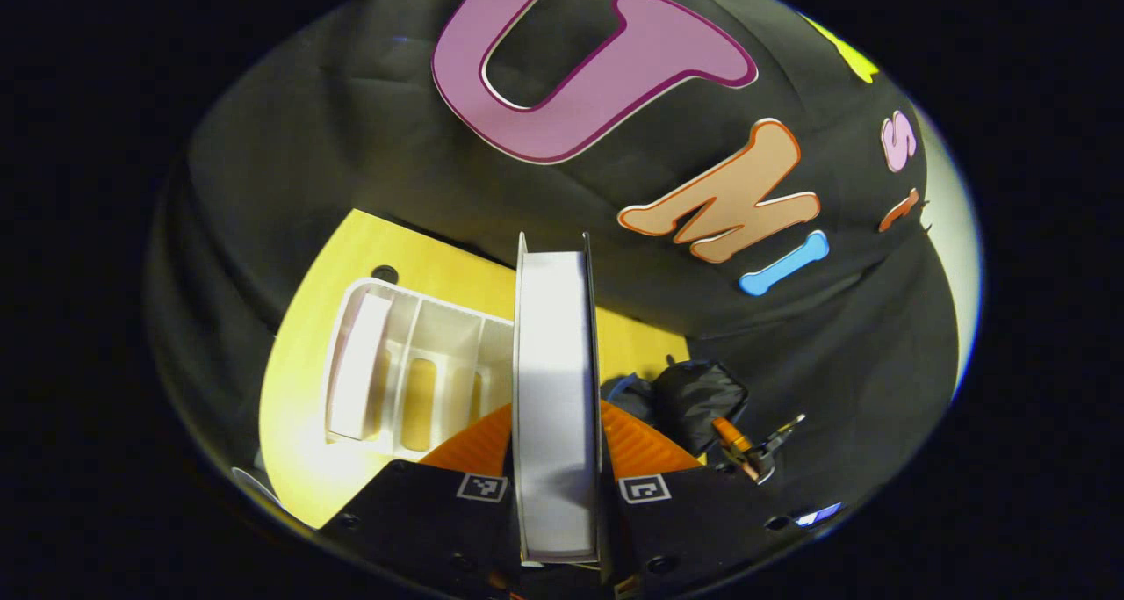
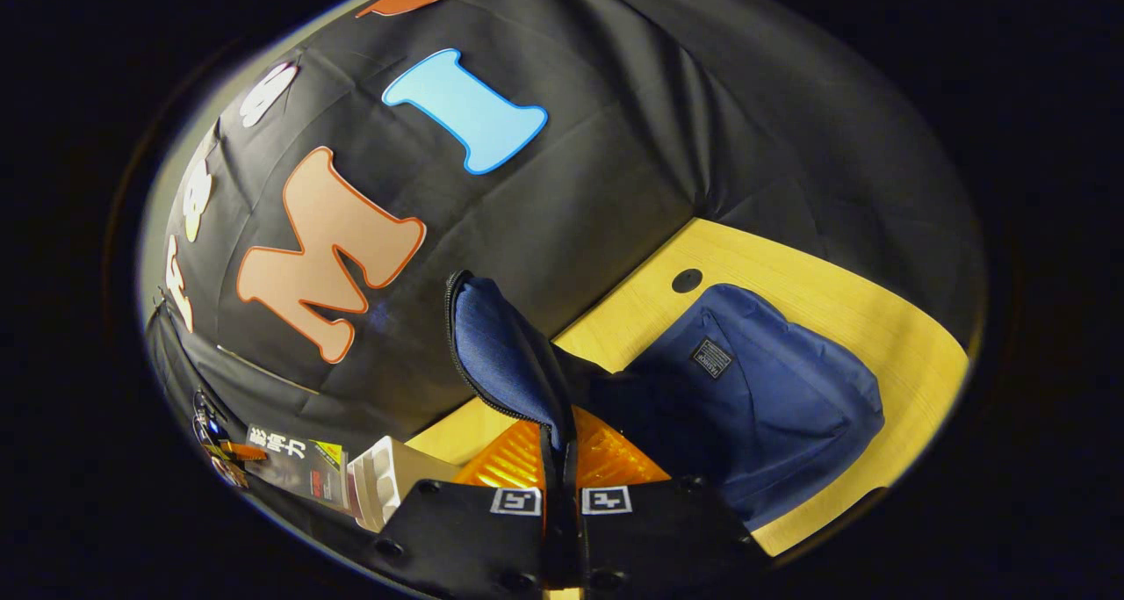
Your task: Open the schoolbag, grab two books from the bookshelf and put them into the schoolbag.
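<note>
While the left gripper (image 1: 555, 486) pinches a book (image 1: 553, 389) upright at lower centre, the bag (image 2: 755, 407) lies lower right in the right gripper view, its flap (image 2: 505, 354) pinched up by the right gripper (image 2: 559, 495), the nearer one.

The pale yellow wood-grain worktop (image 2: 817, 301) is showing a small dark round hole. The navy blue fabric schoolbag (image 2: 773, 398) is carrying a small dark label patch. The white plastic bookshelf (image 1: 421, 363) is matching the white-edged book (image 1: 555, 389) beside it, dark along its cover edge.
</note>
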A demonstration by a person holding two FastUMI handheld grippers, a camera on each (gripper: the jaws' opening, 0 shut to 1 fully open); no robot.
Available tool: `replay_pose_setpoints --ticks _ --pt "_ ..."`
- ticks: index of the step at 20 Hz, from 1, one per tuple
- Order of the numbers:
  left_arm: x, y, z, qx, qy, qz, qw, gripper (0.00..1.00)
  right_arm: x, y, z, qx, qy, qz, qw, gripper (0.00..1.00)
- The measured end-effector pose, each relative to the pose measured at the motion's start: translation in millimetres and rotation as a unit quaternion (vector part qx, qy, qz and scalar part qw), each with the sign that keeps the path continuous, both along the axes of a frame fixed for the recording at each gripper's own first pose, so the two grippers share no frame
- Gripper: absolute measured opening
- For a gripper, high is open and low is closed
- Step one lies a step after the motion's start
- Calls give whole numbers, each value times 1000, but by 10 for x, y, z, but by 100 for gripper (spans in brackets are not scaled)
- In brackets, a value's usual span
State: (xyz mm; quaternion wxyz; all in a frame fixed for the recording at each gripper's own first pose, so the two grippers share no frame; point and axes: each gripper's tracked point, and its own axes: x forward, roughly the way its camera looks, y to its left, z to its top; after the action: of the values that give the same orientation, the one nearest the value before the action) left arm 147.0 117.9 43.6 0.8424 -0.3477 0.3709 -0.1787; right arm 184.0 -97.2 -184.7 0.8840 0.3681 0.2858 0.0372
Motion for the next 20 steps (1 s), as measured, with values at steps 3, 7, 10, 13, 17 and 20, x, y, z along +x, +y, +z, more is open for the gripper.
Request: replay_pose_setpoints --ticks 3,7,10,13,17,20 --pt "43 -170 -16 -27 -5 -1 1000 32 -4 2 22 -1 0 1 1000 3" --pt "62 -393 -30 -74 -6 1 997 32 -16 21 33 1 1 1 1000 3" --pt "55 -593 -152 -91 6 -12 996 31 -3 49 35 3 1 -1 1000 4" --pt "94 -888 -230 -111 15 -23 993 31 -13 81 39 3 1 0 1000 4" --pt "161 -1271 -439 -105 35 -39 993 32 -19 98 45 6 0 -2 1000 3" --pt "218 -1626 -552 -100 39 -56 993 31 -7 98 43 15 1 -7 1000 4"
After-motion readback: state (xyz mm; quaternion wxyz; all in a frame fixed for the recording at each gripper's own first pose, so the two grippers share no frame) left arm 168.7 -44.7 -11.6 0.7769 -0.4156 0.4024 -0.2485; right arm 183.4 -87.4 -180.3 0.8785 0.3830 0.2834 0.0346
